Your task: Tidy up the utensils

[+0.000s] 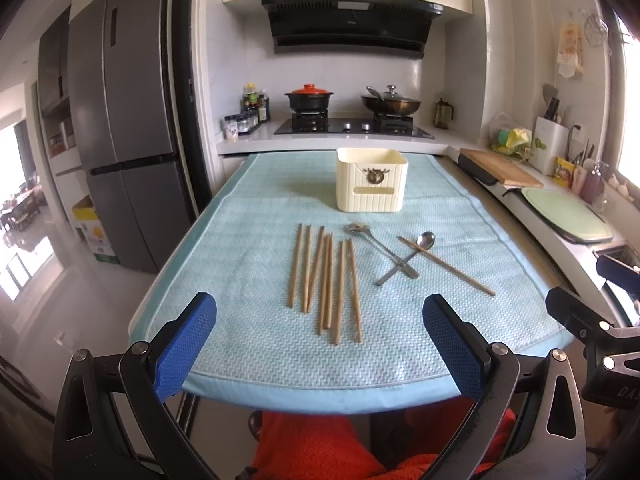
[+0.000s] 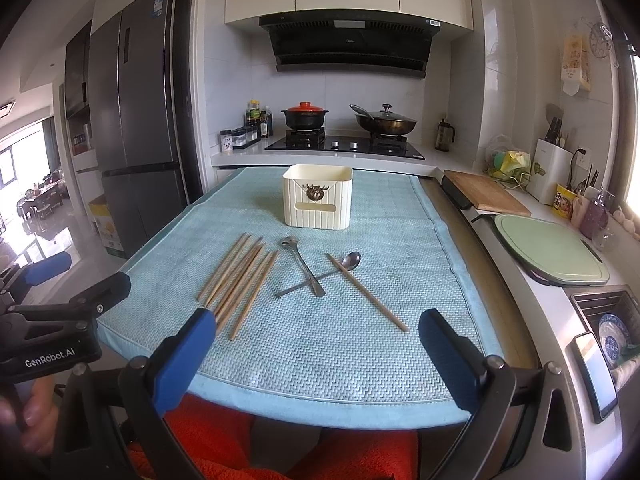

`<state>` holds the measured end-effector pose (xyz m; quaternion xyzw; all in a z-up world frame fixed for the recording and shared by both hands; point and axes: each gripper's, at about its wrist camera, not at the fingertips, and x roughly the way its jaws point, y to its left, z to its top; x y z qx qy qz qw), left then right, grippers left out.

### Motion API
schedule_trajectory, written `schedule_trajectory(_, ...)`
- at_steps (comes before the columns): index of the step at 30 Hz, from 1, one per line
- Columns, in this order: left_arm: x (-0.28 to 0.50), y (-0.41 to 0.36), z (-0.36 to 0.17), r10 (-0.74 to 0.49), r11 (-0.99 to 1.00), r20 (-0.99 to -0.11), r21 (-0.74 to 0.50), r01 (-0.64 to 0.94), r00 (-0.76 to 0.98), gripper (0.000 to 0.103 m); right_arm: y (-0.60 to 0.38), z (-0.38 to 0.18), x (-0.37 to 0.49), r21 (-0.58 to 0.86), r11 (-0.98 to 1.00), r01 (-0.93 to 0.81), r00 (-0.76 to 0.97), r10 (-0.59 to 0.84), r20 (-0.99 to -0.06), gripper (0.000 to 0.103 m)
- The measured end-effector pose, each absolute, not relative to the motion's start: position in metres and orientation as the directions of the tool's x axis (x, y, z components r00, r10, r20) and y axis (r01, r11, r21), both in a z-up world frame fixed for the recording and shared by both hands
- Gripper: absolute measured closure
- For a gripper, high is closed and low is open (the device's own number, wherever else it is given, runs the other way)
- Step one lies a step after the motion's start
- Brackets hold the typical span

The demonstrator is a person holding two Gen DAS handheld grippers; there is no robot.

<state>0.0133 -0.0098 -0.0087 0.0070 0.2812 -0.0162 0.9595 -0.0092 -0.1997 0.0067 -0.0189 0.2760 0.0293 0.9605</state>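
Observation:
Several wooden chopsticks (image 1: 326, 280) (image 2: 240, 280) lie side by side on a light blue mat (image 1: 260, 352) (image 2: 320, 352). Two metal spoons (image 1: 384, 252) (image 2: 308, 270) lie crossed to their right, with one more chopstick (image 1: 448, 266) (image 2: 366, 292) beside them. A cream utensil holder (image 1: 371, 180) (image 2: 318, 196) stands upright behind them. My left gripper (image 1: 320, 320) is open and empty above the mat's near edge. My right gripper (image 2: 316, 332) is open and empty there too. The left gripper also shows at the left of the right wrist view (image 2: 72, 304).
A stove with a red-lidded pot (image 1: 309, 98) and a wok (image 1: 391, 103) stands at the back. A counter at the right holds a wooden board (image 1: 500, 166), a green board (image 2: 550, 250) and a sink (image 2: 612, 320). A fridge (image 1: 124, 140) stands left.

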Motion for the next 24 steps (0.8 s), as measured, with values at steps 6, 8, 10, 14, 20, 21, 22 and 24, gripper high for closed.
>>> schedule_trajectory(6, 0.0121, -0.0083, -0.0104, -0.026, 0.999, -0.541, 0.004, 0.034, 0.841, 0.000, -0.2002, 0.0072, -0.0083, -0.019, 0.998, -0.067, 0.845, 0.047, -0.532, 0.000)
schedule_trajectory(8, 0.0125, -0.0086, -0.0098, -0.027, 0.999, -0.541, 0.004, 0.034, 0.841, 0.000, -0.2000, 0.0071, -0.0082, -0.018, 0.998, -0.067, 0.845, 0.047, -0.532, 0.000)
schedule_trajectory(10, 0.0124, -0.0082, -0.0099, -0.026, 0.999, -0.541, 0.004, 0.034, 0.841, 0.000, -0.1999, 0.0068, -0.0085, -0.019, 0.998, -0.067, 0.846, 0.047, -0.532, 0.000)
schedule_trajectory(14, 0.0127, -0.0085, -0.0094, -0.027, 0.999, -0.541, 0.004, 0.034, 0.840, 0.000, -0.1998, 0.0068, -0.0084, -0.019, 0.998, -0.067, 0.846, 0.047, -0.532, 0.000)
schedule_trajectory(20, 0.0127, -0.0090, -0.0094, -0.027, 0.999, -0.542, 0.004, 0.035, 0.840, 0.000, -0.1999, 0.0064, -0.0087, -0.019, 0.998, -0.067, 0.846, 0.047, -0.532, 0.000)
schedule_trajectory(21, 0.0127, -0.0088, -0.0095, -0.027, 0.999, -0.542, 0.005, 0.035, 0.840, 0.000, -0.1999, 0.0063, -0.0086, -0.019, 0.998, -0.066, 0.846, 0.046, -0.532, 0.000)
schedule_trajectory(22, 0.0132, -0.0083, -0.0096, -0.028, 0.999, -0.542, 0.005, 0.036, 0.840, 0.000, -0.2000, 0.0063, -0.0087, -0.019, 0.998, -0.067, 0.846, 0.046, -0.532, 0.000)
schedule_trajectory(24, 0.0136, -0.0085, -0.0092, -0.028, 0.999, -0.541, 0.006, 0.037, 0.841, 0.000, -0.1998, 0.0061, -0.0086, -0.019, 0.998, -0.066, 0.845, 0.046, -0.532, 0.000)
